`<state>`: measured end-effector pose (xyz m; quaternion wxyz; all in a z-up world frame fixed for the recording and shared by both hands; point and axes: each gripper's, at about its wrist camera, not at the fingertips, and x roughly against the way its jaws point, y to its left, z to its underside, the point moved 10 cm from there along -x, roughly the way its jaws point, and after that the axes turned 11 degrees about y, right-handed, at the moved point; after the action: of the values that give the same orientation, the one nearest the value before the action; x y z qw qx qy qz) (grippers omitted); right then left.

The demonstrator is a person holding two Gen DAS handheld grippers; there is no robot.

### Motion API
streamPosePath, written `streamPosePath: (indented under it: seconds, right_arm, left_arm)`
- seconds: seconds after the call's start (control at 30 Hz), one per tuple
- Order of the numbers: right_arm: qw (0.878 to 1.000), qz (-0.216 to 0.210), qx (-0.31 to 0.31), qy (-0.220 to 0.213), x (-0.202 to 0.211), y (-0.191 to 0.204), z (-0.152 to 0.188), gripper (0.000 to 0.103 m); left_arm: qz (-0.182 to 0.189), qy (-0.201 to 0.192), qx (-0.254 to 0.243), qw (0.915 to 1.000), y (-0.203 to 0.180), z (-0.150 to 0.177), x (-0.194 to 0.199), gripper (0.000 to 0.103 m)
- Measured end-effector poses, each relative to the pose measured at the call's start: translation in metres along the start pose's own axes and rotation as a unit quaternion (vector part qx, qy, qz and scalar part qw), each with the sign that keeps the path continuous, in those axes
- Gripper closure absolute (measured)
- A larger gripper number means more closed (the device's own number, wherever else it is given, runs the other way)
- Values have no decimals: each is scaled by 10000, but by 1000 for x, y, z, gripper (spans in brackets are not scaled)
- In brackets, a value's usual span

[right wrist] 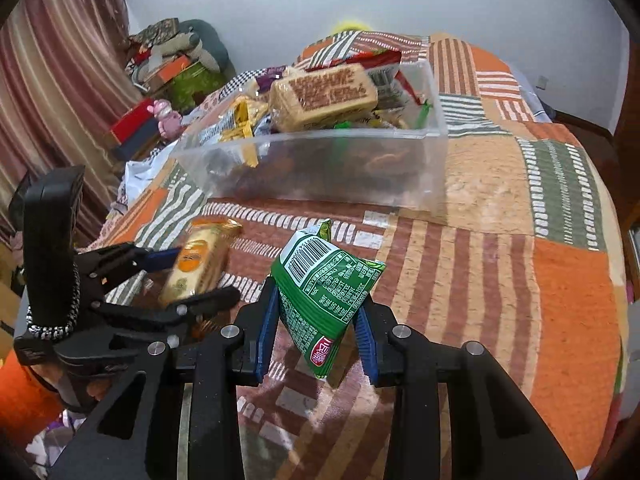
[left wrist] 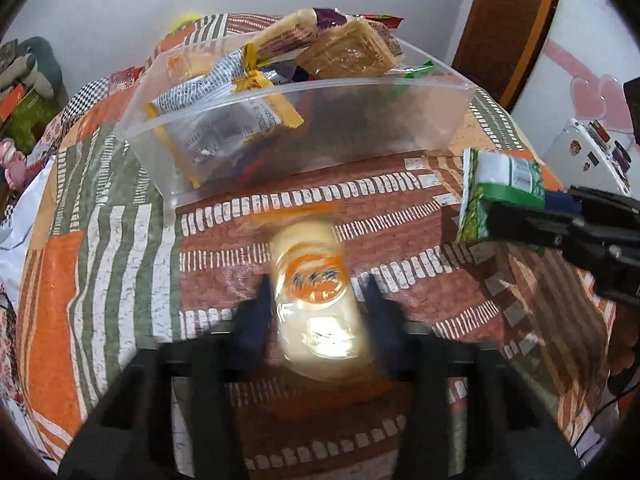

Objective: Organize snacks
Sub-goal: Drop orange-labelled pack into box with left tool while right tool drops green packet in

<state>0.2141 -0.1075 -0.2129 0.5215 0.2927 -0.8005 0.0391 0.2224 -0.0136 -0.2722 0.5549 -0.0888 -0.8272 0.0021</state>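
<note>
Snacks: most already piled in clear rectangular plastic bin [right wrist: 320,168] | left gripper [left wrist: 316,304] clenched on cream-orange wrapped biscuit pack [left wrist: 312,280], near bin's front wall | right gripper [right wrist: 316,316] clenched on green foil packet [right wrist: 324,292], also short of bin | remaining: two items to deposit.

A patchwork bedspread [right wrist: 500,184] covers the bed, striped curtain [right wrist: 52,80] and pink toy [right wrist: 166,118] beside it.
</note>
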Motion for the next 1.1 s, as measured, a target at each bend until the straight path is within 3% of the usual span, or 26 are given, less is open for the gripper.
streamPosePath:
  seconds: [0.33, 0.73, 0.93, 1.1]
  right_arm:
    - [9991, -9, -37, -414, 23, -2, -27, 71]
    - [9952, 164, -127, -961, 44, -13, -75, 71]
    - [9942, 358, -246, -979, 31, -29, -95, 71]
    - [9946, 491, -369, -835, 15, -45, -103, 71]
  left_arm:
    - [-161, -590, -5, 9981, 16, -16, 50, 69]
    - [-4, -1267, 320, 9914, 31, -79, 97, 69]
    - [-76, -1341, 450, 9899, 42, -107, 93, 68]
    - [-161, -1184, 574, 9912, 55, -121, 71, 68]
